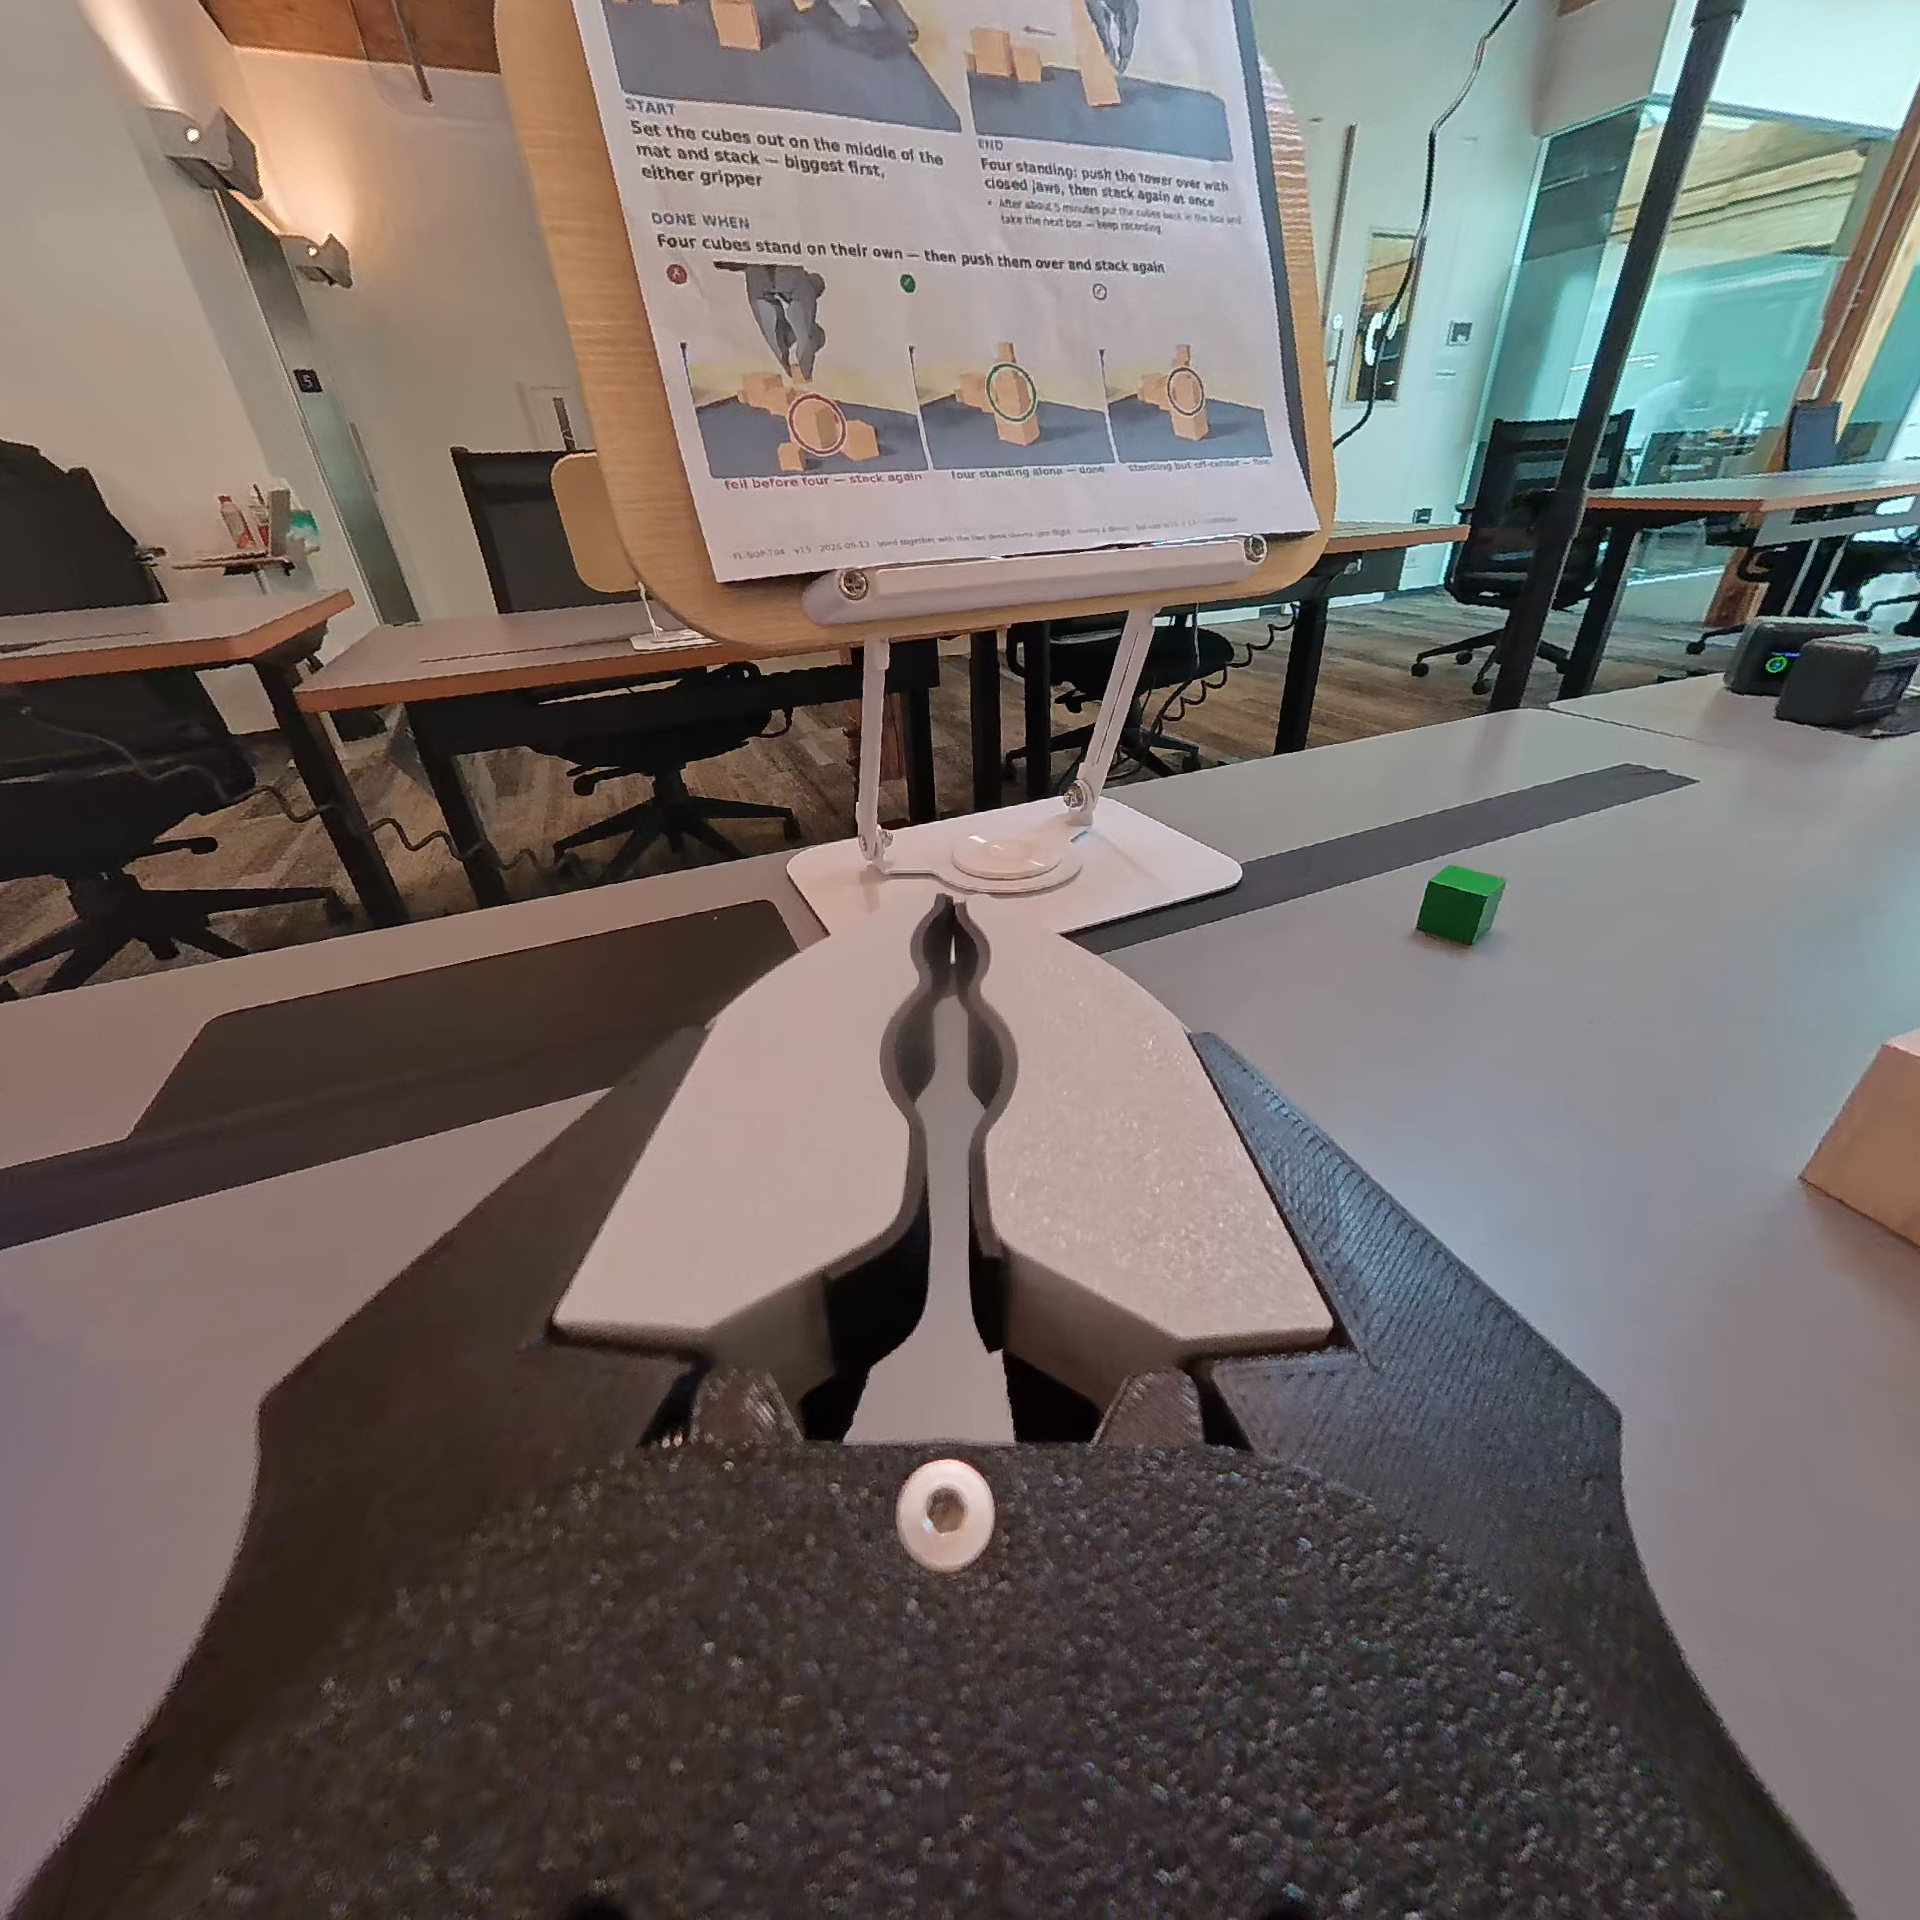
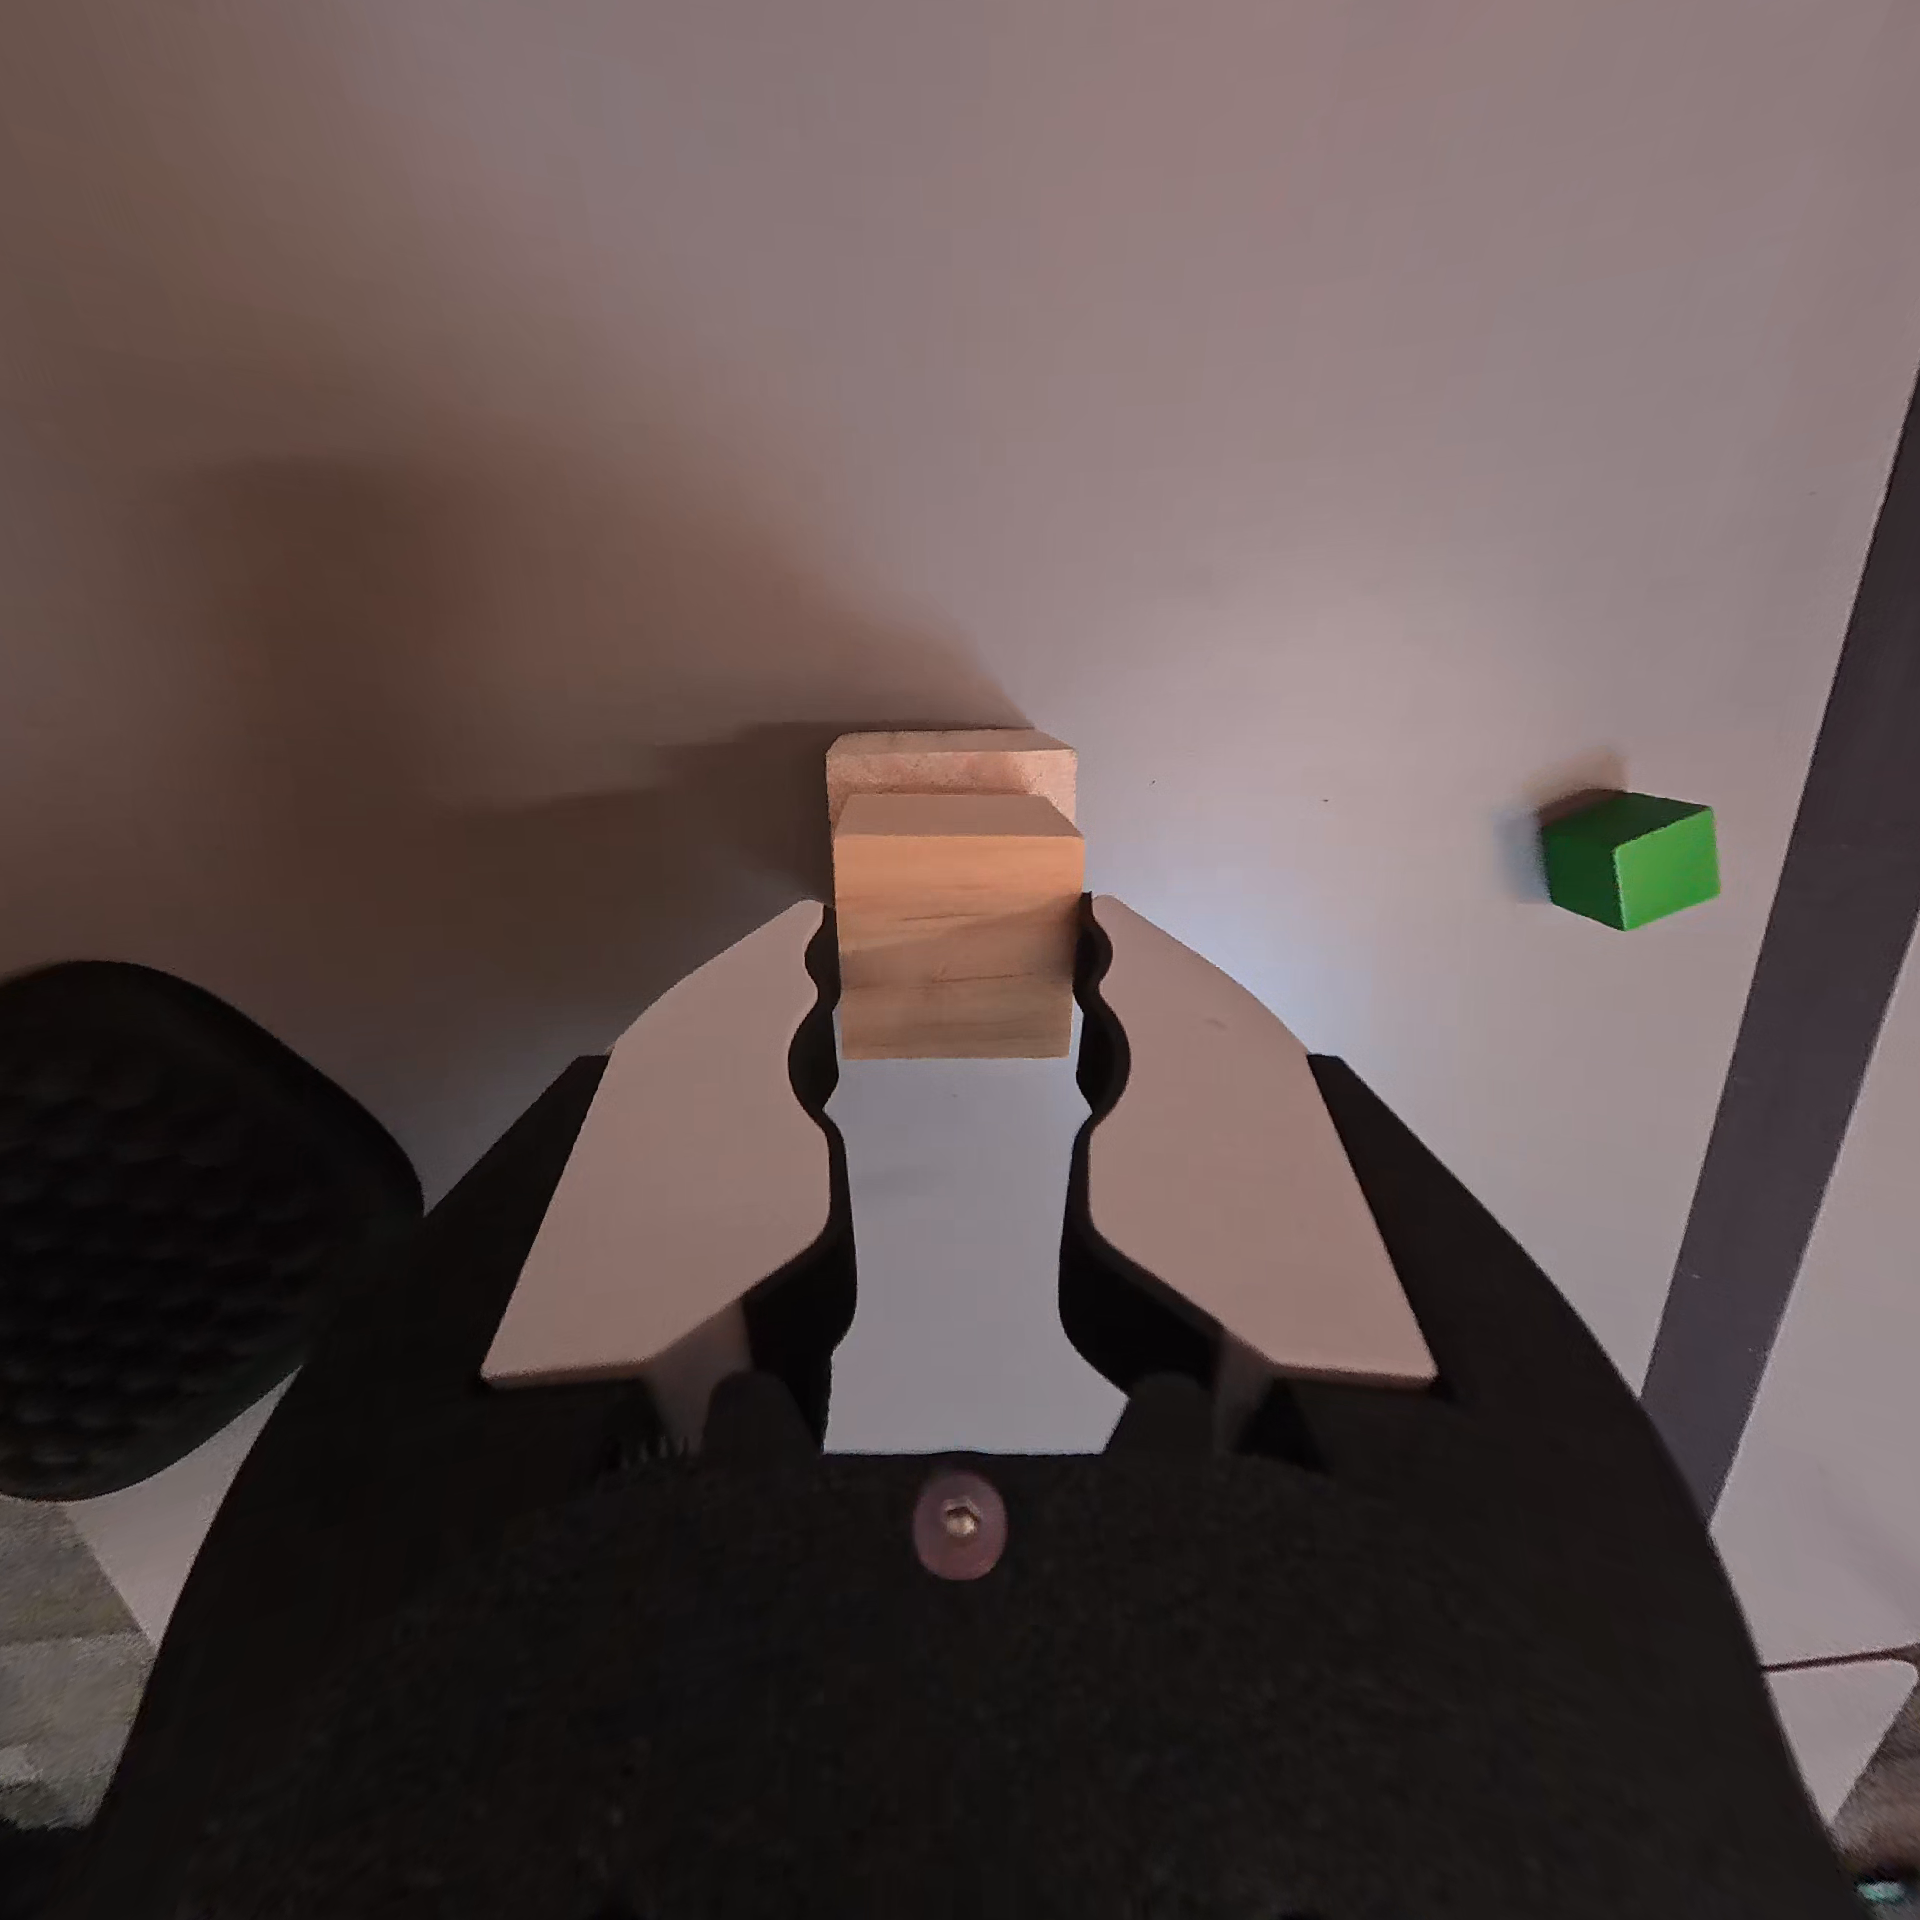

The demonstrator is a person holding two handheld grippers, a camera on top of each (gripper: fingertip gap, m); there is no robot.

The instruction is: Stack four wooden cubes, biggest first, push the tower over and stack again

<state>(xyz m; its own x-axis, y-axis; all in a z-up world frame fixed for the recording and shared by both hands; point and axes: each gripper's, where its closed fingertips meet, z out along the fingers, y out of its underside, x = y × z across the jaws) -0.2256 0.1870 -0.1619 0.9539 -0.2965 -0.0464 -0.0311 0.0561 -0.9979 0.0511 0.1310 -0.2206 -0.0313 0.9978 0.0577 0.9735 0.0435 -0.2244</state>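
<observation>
A: Wooden cube [image 2: 956, 935] first; in the left wrist view only the corner of a pale wooden block [image 1: 1870, 1143] shows at the right edge, and I cannot tell if it is the same one. The left gripper [image 1: 954, 920] has its 2 fingers pressed together with nothing between them; it hangs over the grey table [image 1: 1507, 1195], pointing at the white base of a document stand [image 1: 1143, 873]. A green cube [image 1: 1460, 906] sits alone to the right, well apart from it.

B: And the right wrist view?

A: There the right gripper [image 2: 956, 951] is part-open around the wooden cube; both dark pads press its 2 side faces, so it is clamped. A 2nd pale wooden cube [image 2: 951, 764] lies directly beyond it; whether they touch I cannot tell. The green cube [image 2: 1631, 857] lies off to the right, near a dark strip [image 2: 1787, 1039]; a black textured object [image 2: 156, 1226] sits at the left edge.
</observation>
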